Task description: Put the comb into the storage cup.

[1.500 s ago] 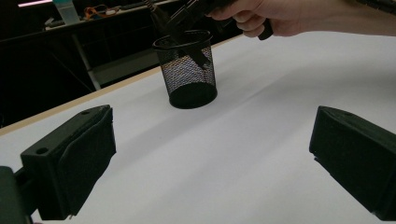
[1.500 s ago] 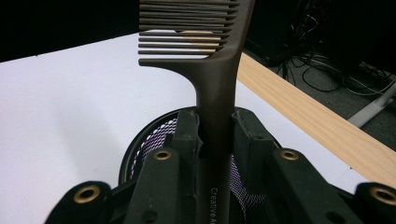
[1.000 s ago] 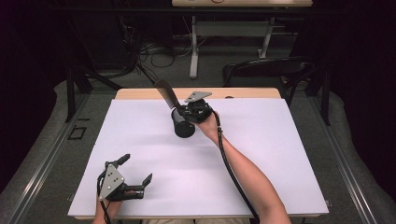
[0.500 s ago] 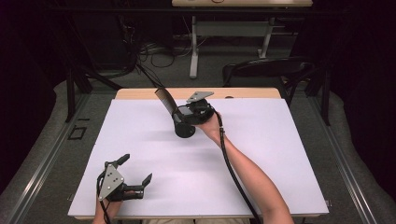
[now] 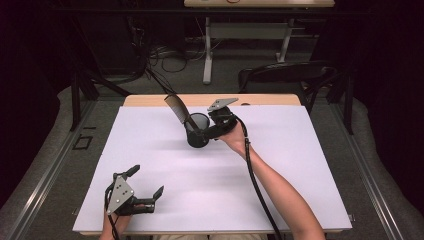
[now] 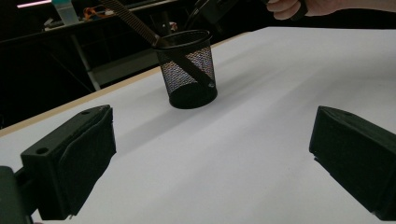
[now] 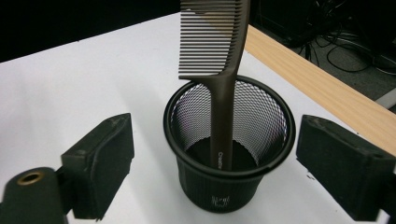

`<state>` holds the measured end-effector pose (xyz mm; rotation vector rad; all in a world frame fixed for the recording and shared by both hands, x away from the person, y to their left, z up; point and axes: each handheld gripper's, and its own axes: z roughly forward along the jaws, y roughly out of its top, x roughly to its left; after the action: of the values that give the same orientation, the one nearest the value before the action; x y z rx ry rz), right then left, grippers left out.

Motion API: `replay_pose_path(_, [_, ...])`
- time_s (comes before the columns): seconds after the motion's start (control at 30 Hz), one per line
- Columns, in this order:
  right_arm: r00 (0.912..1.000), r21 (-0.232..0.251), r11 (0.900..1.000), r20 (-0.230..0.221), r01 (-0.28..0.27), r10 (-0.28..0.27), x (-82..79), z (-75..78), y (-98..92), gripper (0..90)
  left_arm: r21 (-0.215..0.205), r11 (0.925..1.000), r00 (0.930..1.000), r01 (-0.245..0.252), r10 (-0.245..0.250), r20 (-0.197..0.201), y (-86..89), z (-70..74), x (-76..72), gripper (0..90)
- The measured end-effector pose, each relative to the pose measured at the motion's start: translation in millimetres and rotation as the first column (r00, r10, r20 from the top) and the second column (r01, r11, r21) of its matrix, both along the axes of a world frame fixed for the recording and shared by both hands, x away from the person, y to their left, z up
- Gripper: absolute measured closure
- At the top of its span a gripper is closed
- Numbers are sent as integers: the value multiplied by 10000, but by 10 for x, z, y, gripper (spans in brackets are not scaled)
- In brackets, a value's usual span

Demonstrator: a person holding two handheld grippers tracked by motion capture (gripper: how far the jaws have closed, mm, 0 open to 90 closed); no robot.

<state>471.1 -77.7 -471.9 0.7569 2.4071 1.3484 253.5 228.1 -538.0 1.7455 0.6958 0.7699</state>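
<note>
— Where is the comb (image 7: 219, 79) now?

— It stands in the mesh cup (image 7: 229, 154), handle down, teeth at the top of my right gripper view. In the high view the cup (image 5: 196, 131) sits just above the middle of the frame, and the comb (image 5: 176, 107) leans up and left over its rim.

— Are you holding it?

— No. My right gripper (image 5: 204, 134) has just been opening; its jaws stand apart on either side of the cup with nothing pressed between them. A second ago they were closed on the comb, the cup was tipped over in the air and the comb stuck further out of it; now the cup stands upright on the white table (image 5: 280, 165). My left gripper (image 5: 147, 187) hangs at the lower left, jaws apart, empty, where it was before.

— How would the comb handle if you took it again?

— I judge it light, stiff and thin, smooth plastic that could slip or pivot. I would pinch the flat handle just above the rim, not the teeth. The cup looks light too and may tip or slide.
</note>
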Motion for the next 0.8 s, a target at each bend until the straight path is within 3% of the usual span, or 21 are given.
replay_pose_path(0.33, [9997,-56,9999,-222,-125,123,-124,-1,-214,36,41,10000,10000,7,-7,-15,-5,-7,25,6])
replay_pose_path(0.8, [9989,-217,9995,-417,-217,208,-302,-3,-488,12,69,10000,10000,-1,1,-55,-18,-12,9,5])
